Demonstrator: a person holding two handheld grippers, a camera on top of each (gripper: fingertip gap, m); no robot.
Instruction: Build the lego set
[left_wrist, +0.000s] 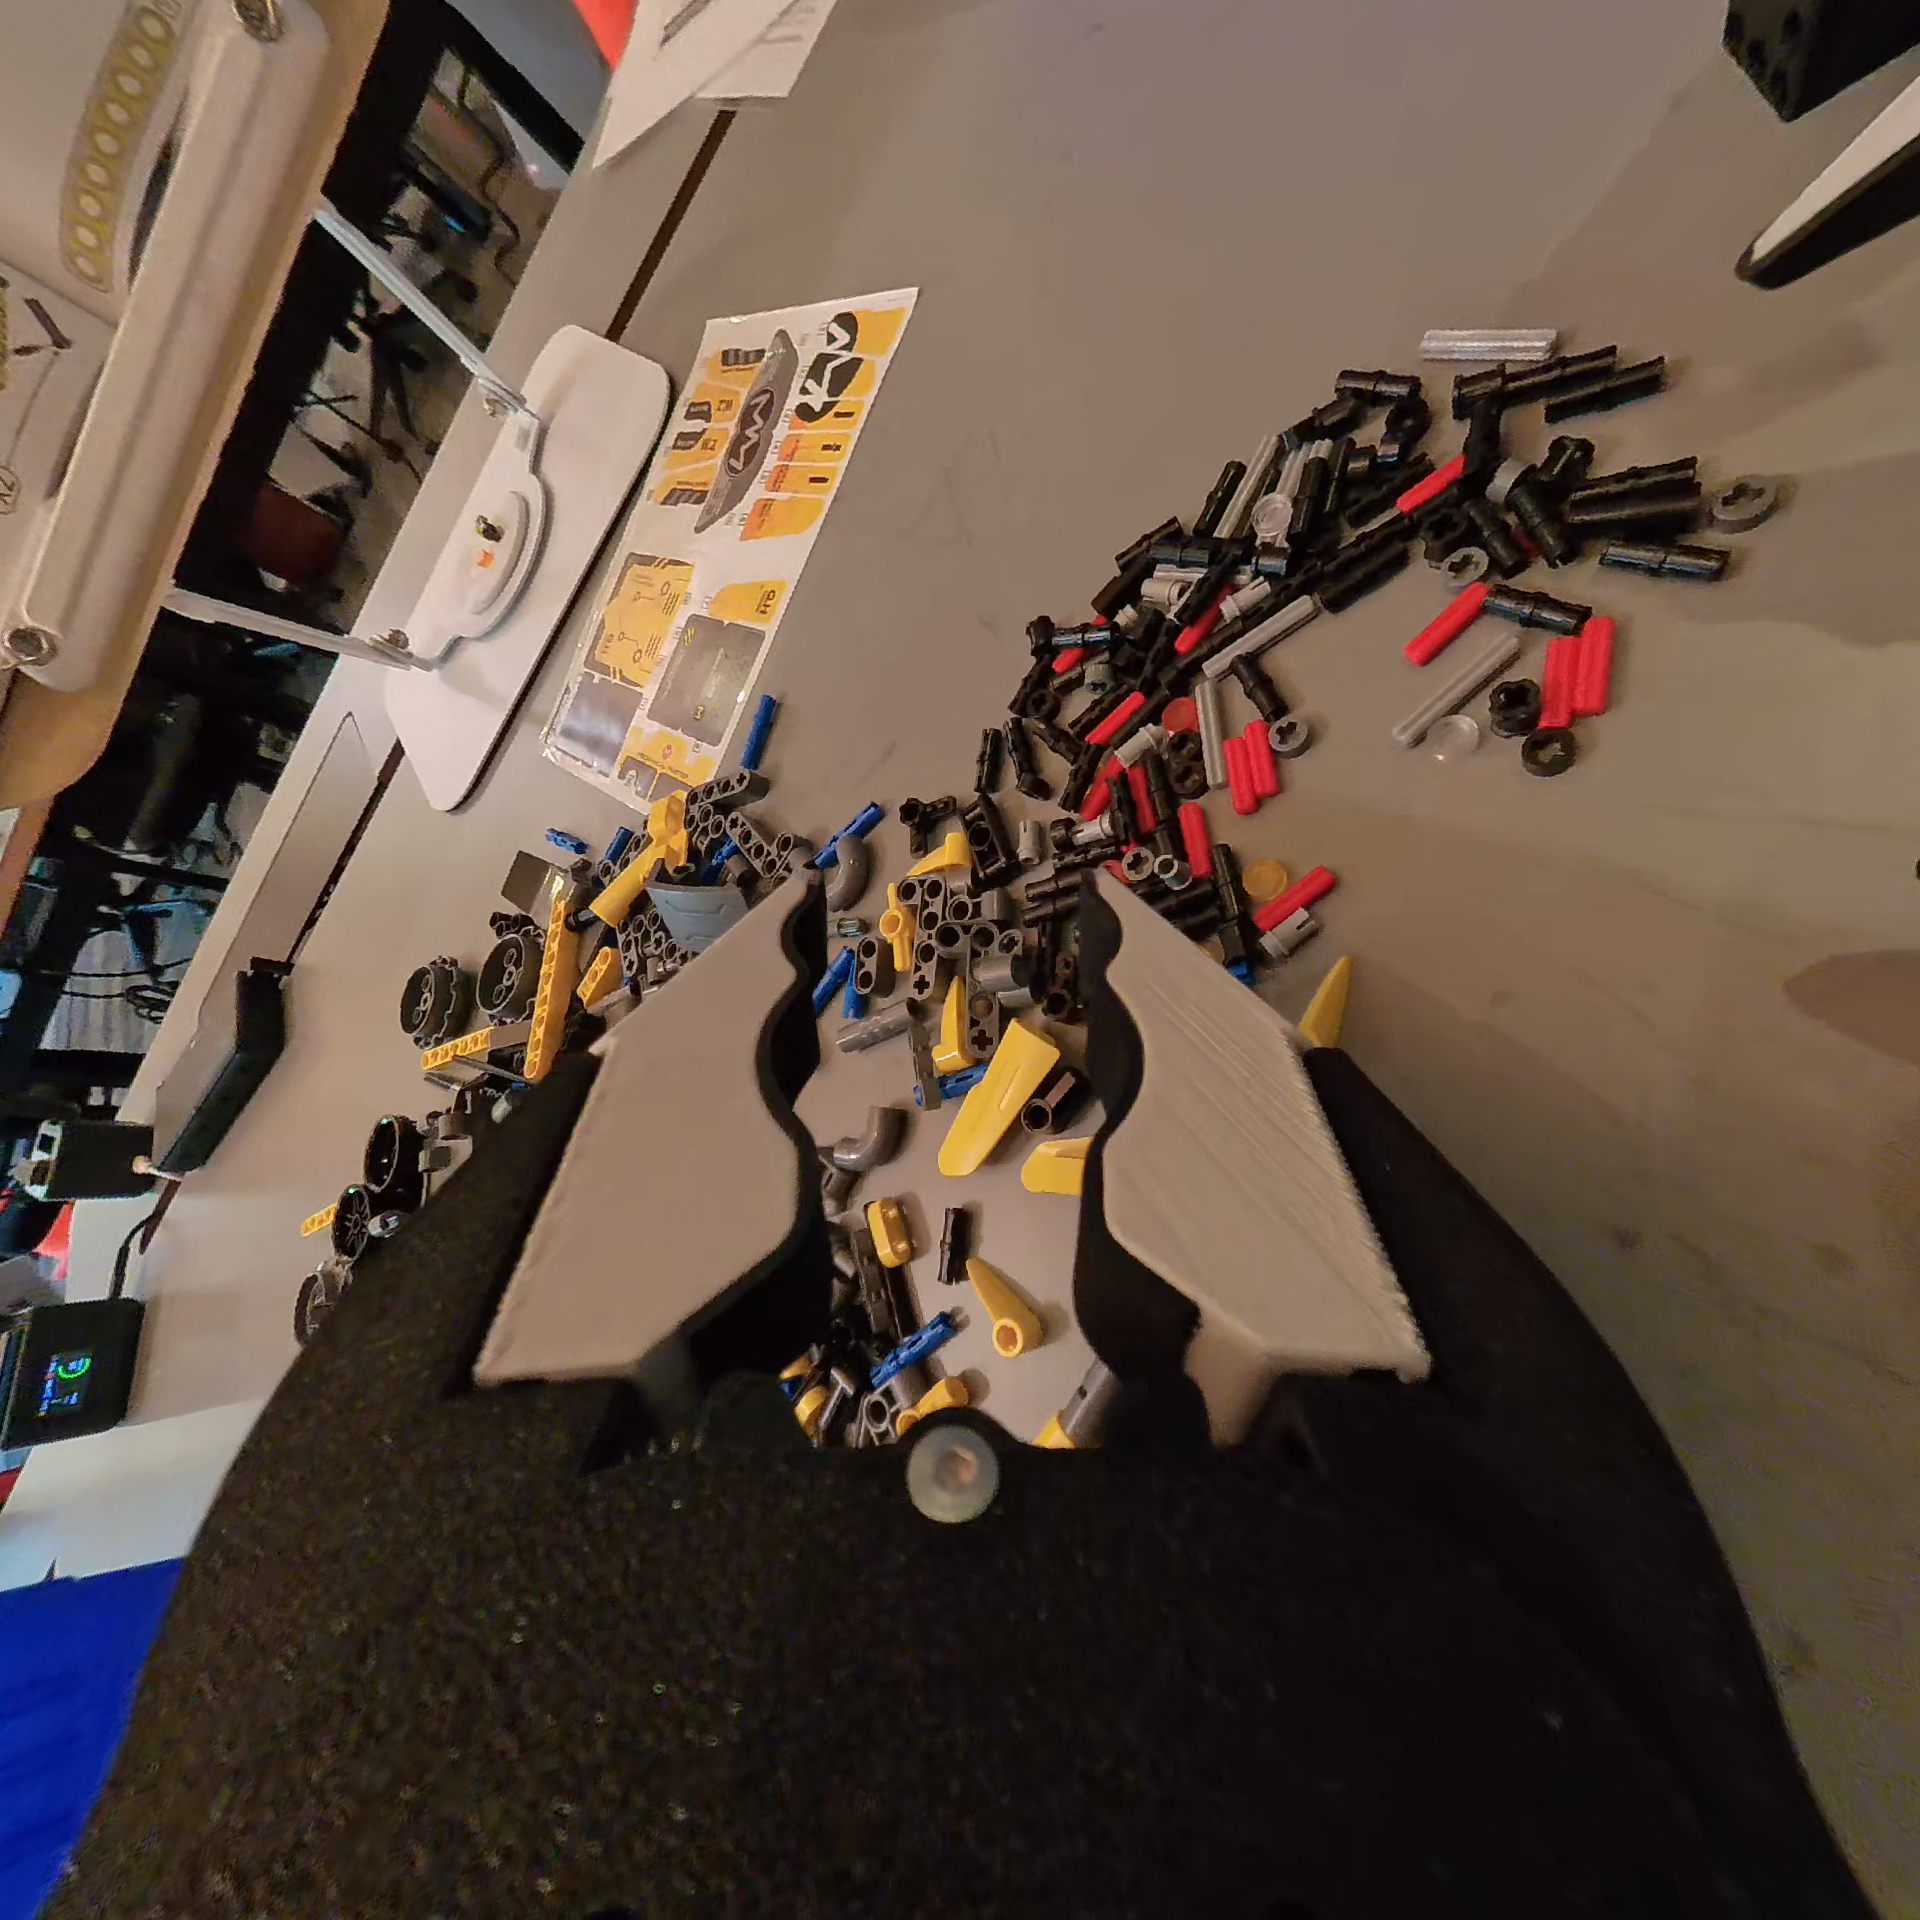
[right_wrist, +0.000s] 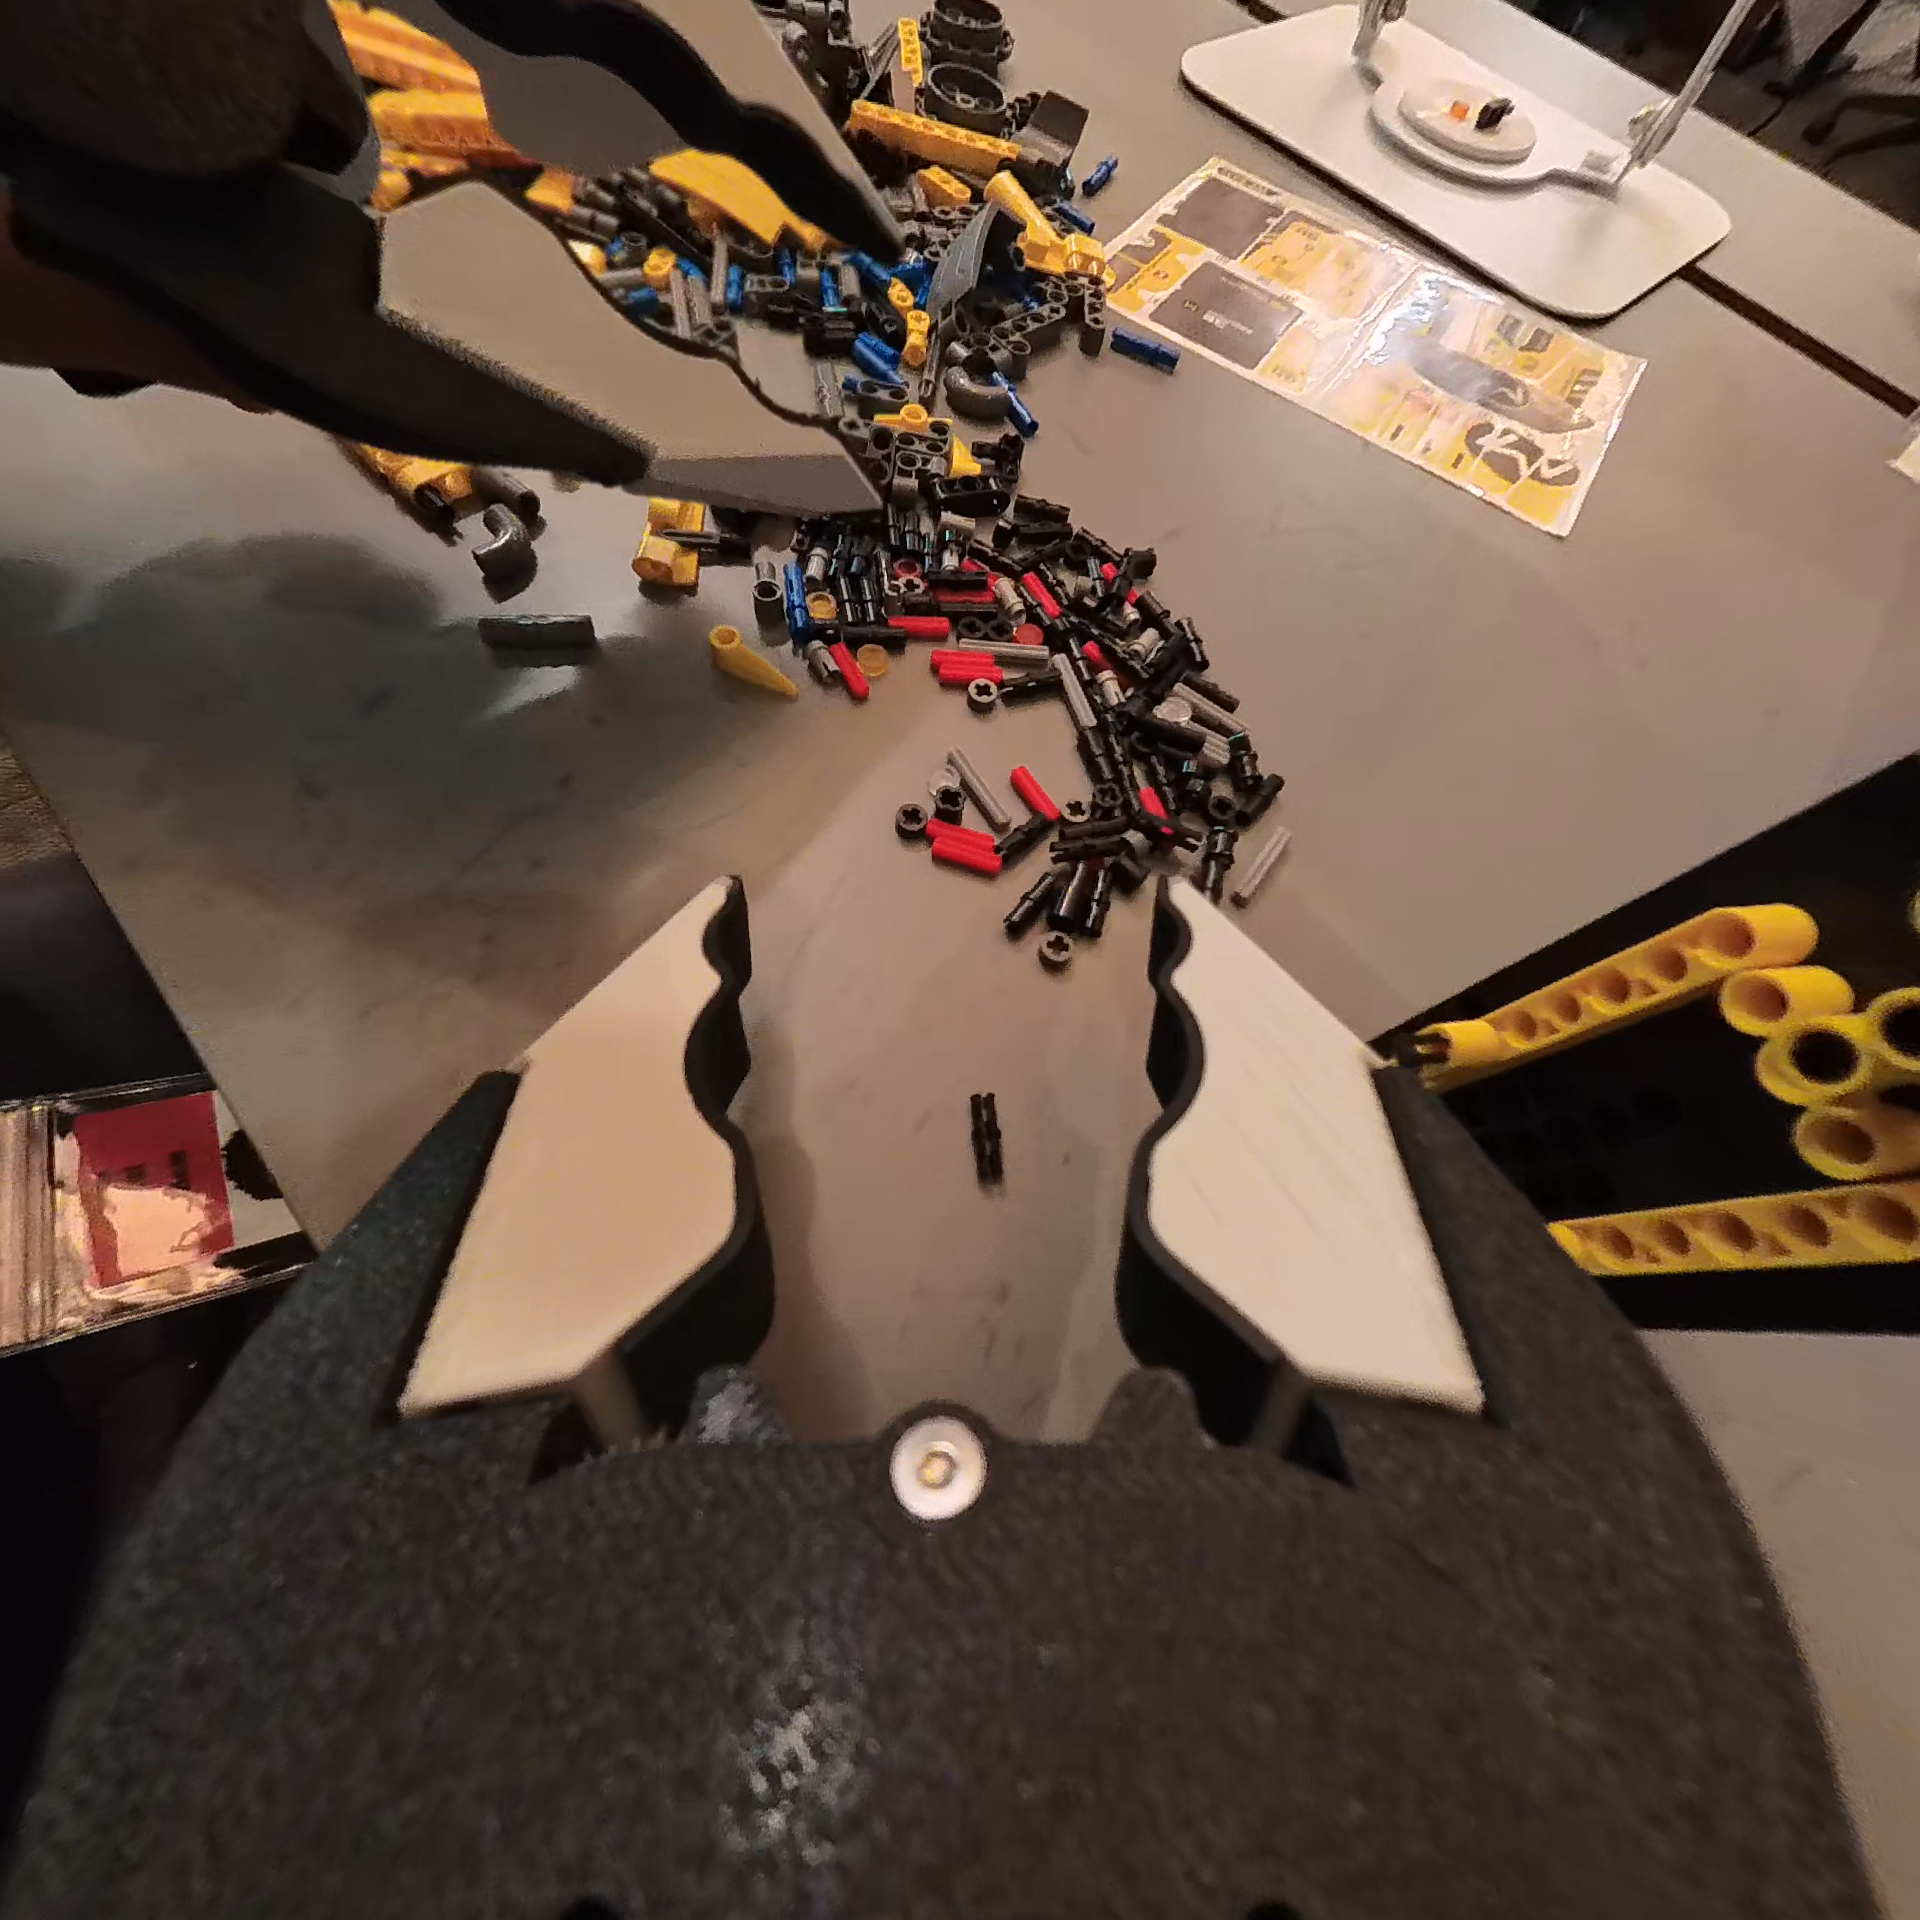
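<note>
My left gripper is open and empty, hovering over a heap of yellow, grey, black and blue toy building parts on the grey table. Yellow curved panels lie between its fingers. It also shows in the right wrist view, over the same heap. My right gripper is open and empty above bare table. A single black pin lies between its fingers. A spread of black, red and grey pins lies just ahead of it; it also shows in the left wrist view.
A yellow sticker sheet lies beyond the heaps, also in the right wrist view. A white flat stand base sits behind it. A box with printed yellow beams lies at my right. Black wheels lie left of the heap.
</note>
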